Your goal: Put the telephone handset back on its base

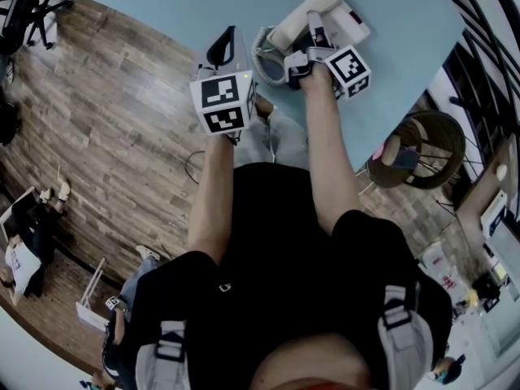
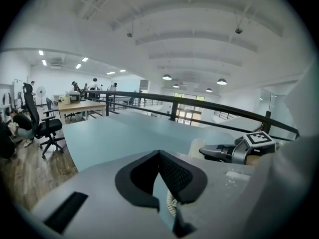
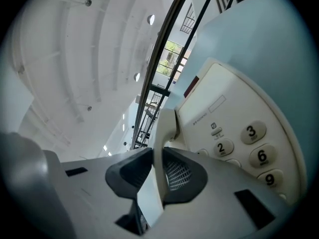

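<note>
A cream telephone base [image 1: 348, 21] with a number keypad [image 3: 249, 143] lies at the far side of the light blue table [image 1: 162, 6]. The white handset [image 1: 302, 21] lies along the base's left side. My right gripper [image 1: 315, 41] is shut on it, and its pads press a slim white part of the handset [image 3: 160, 133]. A coiled cord [image 1: 272, 62] hangs at the phone's near left. My left gripper [image 1: 223, 47] hovers left of the phone with its tips together and nothing held. In the left gripper view the left gripper [image 2: 159, 156] points across the table, with the right gripper [image 2: 222, 152] to its right.
The table's near edge runs just beyond my arms, with wooden floor [image 1: 97, 120] below. A round wire stool [image 1: 422, 149] stands to the right. A black railing [image 2: 199, 111] runs behind the table. An office chair [image 2: 42, 126] and a desk [image 2: 79, 104] with people are far left.
</note>
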`<state>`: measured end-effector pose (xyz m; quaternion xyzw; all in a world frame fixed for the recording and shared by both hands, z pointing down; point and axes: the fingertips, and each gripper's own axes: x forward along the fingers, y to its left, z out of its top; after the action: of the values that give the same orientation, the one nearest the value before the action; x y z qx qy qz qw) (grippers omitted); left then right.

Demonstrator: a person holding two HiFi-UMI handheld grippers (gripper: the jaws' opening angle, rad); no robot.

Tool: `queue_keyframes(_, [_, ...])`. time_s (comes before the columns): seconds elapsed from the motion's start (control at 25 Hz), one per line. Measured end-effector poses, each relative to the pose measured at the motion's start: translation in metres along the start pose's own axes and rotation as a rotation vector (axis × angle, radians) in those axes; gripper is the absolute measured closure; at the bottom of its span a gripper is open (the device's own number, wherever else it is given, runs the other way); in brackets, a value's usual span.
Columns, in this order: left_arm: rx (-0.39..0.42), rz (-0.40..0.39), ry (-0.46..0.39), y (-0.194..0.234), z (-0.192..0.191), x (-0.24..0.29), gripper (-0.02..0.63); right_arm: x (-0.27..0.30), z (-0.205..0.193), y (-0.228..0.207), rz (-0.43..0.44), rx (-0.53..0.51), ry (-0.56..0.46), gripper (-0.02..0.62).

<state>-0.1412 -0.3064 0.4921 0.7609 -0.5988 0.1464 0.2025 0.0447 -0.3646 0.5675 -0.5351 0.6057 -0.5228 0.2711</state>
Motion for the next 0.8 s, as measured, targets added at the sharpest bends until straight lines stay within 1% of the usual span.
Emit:
queue_keyframes(0.24, [-0.013,-0.006,-0.003,0.000,-0.001,0.000,0.607,0.001,0.000,-0.005,-0.007,0.014,0.006,0.519])
queue_keyframes(0.32, [-0.016,-0.009,-0.004,0.001,0.000,0.000,0.607,-0.002,0.000,-0.010,-0.049,-0.017,0.014,0.504])
queue_keyframes(0.36, [-0.016,-0.012,-0.006,0.000,0.000,0.000,0.607,-0.004,0.000,-0.011,-0.067,-0.040,0.023,0.486])
queue_keyframes(0.4, [-0.016,-0.014,-0.009,-0.001,0.000,-0.001,0.607,-0.008,0.000,-0.012,-0.077,-0.060,0.031,0.477])
queue_keyframes(0.44, [-0.015,-0.017,-0.011,-0.003,0.000,-0.002,0.607,-0.012,0.001,-0.011,-0.081,-0.076,0.037,0.455])
queue_keyframes(0.52, [-0.013,-0.022,-0.015,-0.008,0.001,-0.003,0.607,-0.021,0.006,-0.005,-0.081,-0.121,0.040,0.458])
queue_keyframes(0.56, [-0.011,-0.025,-0.016,-0.009,0.001,-0.003,0.607,-0.026,0.009,0.001,-0.079,-0.165,0.042,0.477])
queue_keyframes(0.6, [-0.008,-0.026,-0.019,-0.010,0.002,-0.003,0.607,-0.030,0.012,0.008,-0.075,-0.233,0.047,0.503])
queue_keyframes(0.68, [0.000,-0.027,-0.033,-0.011,0.008,-0.004,0.607,-0.035,0.019,0.030,-0.049,-0.428,0.061,0.588])
queue_keyframes(0.8, [0.013,-0.030,-0.066,-0.012,0.024,-0.005,0.607,-0.038,0.030,0.076,0.048,-0.728,0.081,0.595])
